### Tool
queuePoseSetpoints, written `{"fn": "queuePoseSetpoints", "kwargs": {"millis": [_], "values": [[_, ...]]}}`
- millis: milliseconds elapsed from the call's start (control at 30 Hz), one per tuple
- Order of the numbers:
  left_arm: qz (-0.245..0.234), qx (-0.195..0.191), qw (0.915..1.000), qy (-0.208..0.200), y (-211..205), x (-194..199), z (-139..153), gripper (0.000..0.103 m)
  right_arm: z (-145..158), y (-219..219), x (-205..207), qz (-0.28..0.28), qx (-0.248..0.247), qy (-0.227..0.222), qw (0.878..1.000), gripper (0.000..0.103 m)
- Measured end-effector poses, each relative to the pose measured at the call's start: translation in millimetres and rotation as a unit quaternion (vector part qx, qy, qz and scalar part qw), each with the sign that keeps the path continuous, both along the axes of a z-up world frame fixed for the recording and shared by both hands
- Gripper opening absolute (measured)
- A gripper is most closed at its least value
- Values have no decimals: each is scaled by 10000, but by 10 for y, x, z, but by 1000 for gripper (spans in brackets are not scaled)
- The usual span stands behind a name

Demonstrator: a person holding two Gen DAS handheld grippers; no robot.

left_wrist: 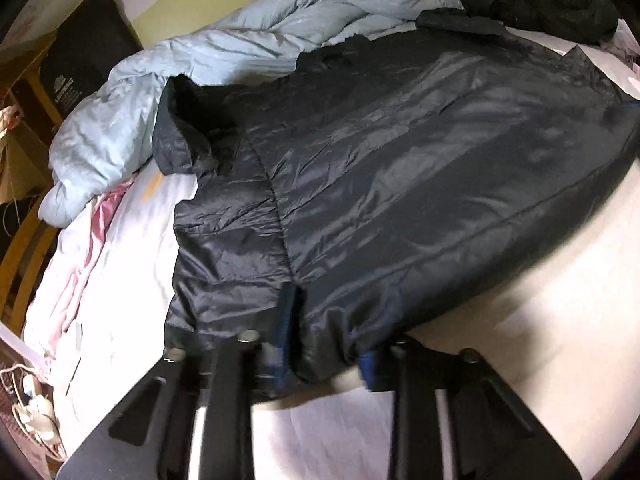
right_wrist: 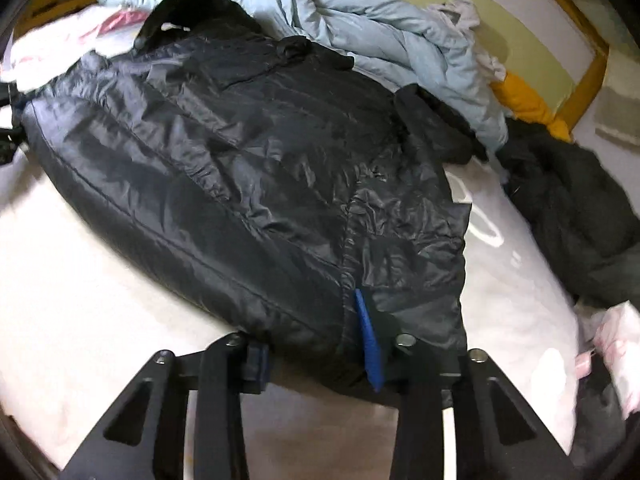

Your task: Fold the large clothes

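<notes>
A dark navy padded jacket point(left_wrist: 400, 168) lies spread flat on the white bed sheet point(left_wrist: 540, 320). In the left wrist view my left gripper point(left_wrist: 326, 356) is at the jacket's near edge by a side seam, and its blue pads point(left_wrist: 286, 340) squeeze a bunch of the shiny fabric. The right wrist view shows the same jacket point(right_wrist: 240, 152). There my right gripper point(right_wrist: 314, 356) is shut on the near hem, with one blue pad point(right_wrist: 369, 344) pressed into the fabric by the seam.
A crumpled pale blue duvet point(left_wrist: 224, 52) is heaped behind the jacket. A black garment point(right_wrist: 572, 216) and a yellow one point(right_wrist: 528, 104) lie at the far right. Pink-white bedding point(left_wrist: 88, 240) and a wooden bed frame point(left_wrist: 20, 264) are at the left.
</notes>
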State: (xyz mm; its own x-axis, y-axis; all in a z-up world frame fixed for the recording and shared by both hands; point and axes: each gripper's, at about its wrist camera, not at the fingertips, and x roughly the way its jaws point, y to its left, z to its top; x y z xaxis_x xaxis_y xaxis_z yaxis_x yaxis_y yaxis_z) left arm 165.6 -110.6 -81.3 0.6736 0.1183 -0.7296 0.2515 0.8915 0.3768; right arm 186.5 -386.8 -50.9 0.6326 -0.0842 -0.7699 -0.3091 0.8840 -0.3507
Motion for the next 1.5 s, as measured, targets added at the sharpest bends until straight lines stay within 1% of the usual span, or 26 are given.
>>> {"fn": "queuePoseSetpoints", "kwargs": {"millis": [67,133,200,300,400,467,567,600,700,800,867,933,1000,1067,1133,1200,1267,1333,1367,1433,1467,1500], "values": [[48,59,9999,99,-13,-111,23,19,69,-21,-94,66,89,5,9999,25],[67,-116,9997,209,14,-266,97,18,142,-37,-209,134,205,54,9997,24],[-21,-291,9989,368,65,-452,151,18,196,-57,-328,205,329,211,9990,24],[-265,-352,9967,687,137,-783,180,19,257,-106,-560,352,694,605,9951,24],[-378,-427,9939,946,182,-1013,255,19,291,-159,-819,465,1164,1039,9867,24],[-403,-595,9917,1068,215,-1089,344,20,345,-174,-964,522,1231,1170,9841,24],[-437,-958,9870,1216,288,-1099,515,23,533,-216,-1030,522,1338,1180,9826,24],[-435,-1074,9855,1238,313,-1078,570,26,606,-234,-1022,516,1383,1158,9822,24],[-417,-1468,9824,1074,453,-867,803,29,897,-296,-885,477,1428,871,9848,29],[-320,-1823,9797,772,578,-571,1020,29,1108,-341,-664,369,1512,574,9861,38],[-198,-1985,9777,657,644,-365,1095,31,1218,-355,-455,230,1547,365,9870,44],[-113,-2123,9754,590,669,-120,1129,32,1274,-381,-211,69,1658,201,9859,44],[-36,-2166,9748,536,680,100,1115,34,1269,-415,61,-122,1818,154,9831,44],[23,-2169,9748,512,690,332,1058,36,1212,-439,282,-303,1923,138,9808,44],[68,-2158,9750,521,690,503,974,39,1080,-462,539,-467,2013,209,9782,44],[80,-2147,9750,561,694,676,872,41,932,-494,693,-596,2082,267,9759,44],[149,-2213,9725,710,724,838,733,43,760,-528,845,-684,2132,441,9736,44],[285,-2251,9696,911,754,957,561,44,613,-528,948,-702,2044,616,9744,45],[344,-2225,9689,1024,755,985,480,44,550,-520,978,-708,1967,644,9758,49],[301,-2046,9713,1179,720,1017,364,45,423,-507,1052,-749,1841,751,9772,50],[265,-1953,9734,1169,703,1007,343,46,346,-499,1095,-772,1844,931,9754,50],[269,-1885,9749,1154,696,990,329,50,273,-496,1126,-794,1887,1140,9722,50]]}}
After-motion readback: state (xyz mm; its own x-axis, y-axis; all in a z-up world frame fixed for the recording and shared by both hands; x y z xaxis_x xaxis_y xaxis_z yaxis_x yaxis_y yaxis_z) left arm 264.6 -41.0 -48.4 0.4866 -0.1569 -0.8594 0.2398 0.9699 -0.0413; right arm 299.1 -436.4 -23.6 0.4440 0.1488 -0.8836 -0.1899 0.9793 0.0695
